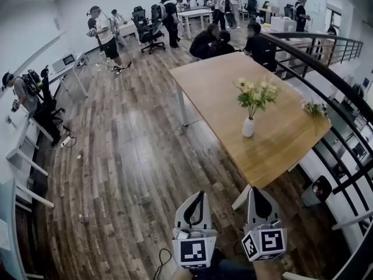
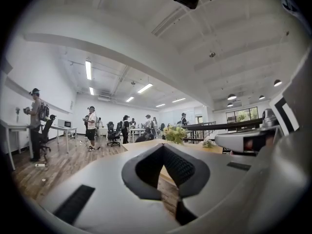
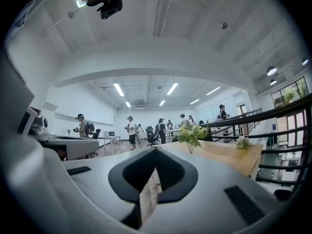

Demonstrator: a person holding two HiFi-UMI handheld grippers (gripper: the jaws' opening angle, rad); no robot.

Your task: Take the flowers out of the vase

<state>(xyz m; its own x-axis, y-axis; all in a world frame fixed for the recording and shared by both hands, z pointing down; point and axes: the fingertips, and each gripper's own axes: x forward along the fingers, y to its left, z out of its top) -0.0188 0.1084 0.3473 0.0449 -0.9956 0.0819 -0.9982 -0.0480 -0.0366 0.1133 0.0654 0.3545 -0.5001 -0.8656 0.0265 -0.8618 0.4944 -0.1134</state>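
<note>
A white vase (image 1: 249, 127) stands on the wooden table (image 1: 221, 80), near its right side, and holds a bunch of pale yellow flowers (image 1: 256, 93). Both grippers are low in the head view, over the floor and short of the table's near corner, well apart from the vase. The left gripper (image 1: 202, 193) and the right gripper (image 1: 254, 189) are shut with nothing in them. The left gripper view looks over its shut jaws (image 2: 163, 146) at the flowers (image 2: 175, 133) far ahead. Beyond the shut right gripper (image 3: 156, 149), the flowers (image 3: 191, 134) are also far off.
A second small bunch of flowers (image 1: 313, 107) lies near the table's right edge. A dark railing (image 1: 326, 69) runs just behind the table's right side. Several people stand and sit at desks further back. White desks (image 1: 35, 156) line the left wall.
</note>
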